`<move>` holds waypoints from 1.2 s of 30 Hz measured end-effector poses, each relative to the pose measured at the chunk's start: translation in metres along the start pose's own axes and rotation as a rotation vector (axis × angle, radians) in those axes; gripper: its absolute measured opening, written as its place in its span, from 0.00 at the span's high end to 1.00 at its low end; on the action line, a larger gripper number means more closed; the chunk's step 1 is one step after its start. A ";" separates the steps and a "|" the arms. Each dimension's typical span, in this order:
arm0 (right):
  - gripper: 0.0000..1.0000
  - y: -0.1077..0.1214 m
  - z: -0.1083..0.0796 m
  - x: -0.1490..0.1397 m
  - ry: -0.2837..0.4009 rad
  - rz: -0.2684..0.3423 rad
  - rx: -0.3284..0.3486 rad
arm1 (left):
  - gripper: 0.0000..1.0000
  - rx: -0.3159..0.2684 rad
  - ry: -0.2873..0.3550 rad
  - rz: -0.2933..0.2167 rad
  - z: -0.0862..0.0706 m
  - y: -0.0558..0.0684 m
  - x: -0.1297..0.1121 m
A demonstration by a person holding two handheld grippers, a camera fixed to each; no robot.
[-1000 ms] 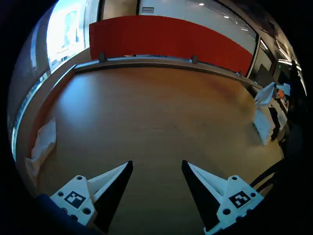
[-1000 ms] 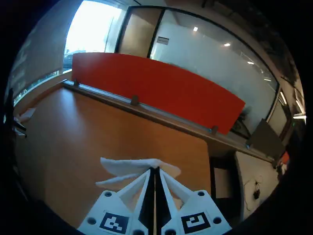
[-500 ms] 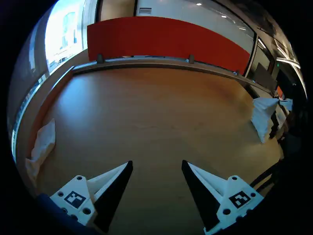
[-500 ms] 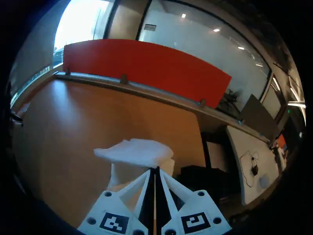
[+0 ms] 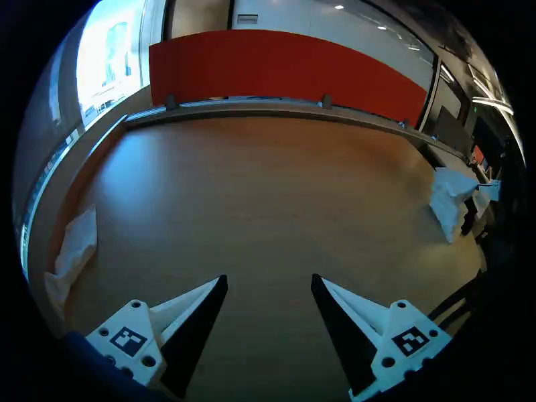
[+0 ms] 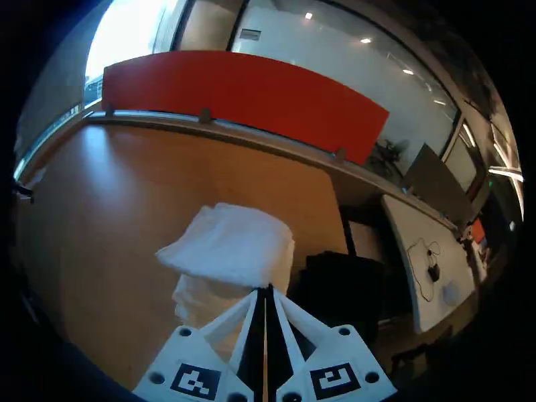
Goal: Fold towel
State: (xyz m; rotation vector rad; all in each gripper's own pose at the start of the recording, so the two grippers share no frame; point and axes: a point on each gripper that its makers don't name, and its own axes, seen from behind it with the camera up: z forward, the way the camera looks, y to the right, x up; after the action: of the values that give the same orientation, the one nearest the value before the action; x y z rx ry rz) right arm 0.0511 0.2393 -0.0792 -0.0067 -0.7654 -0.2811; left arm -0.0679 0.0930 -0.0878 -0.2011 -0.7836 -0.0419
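The fingers [image 6: 224,321] hide the towel's [image 6: 231,244] near edge.

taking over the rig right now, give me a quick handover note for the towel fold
Left gripper: open, holding nothing, above the wooden table.
Right gripper: shut on the white towel, held near one edge of the table.
Done: the towel looks doubled over in a loose bunch, not a neat fold.
Left: lay it flat and finish the fold. A second white cloth lies at the opposite table edge.
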 end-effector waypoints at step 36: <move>0.98 0.013 0.062 -0.095 -0.223 0.078 -0.025 | 0.08 0.016 -0.018 0.004 -0.006 -0.002 -0.011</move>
State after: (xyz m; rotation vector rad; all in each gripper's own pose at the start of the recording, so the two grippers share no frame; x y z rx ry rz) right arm -0.0530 0.2824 -0.0977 -0.0931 -0.9810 -0.2176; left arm -0.0722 0.0893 -0.0993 -0.1877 -0.8015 -0.0304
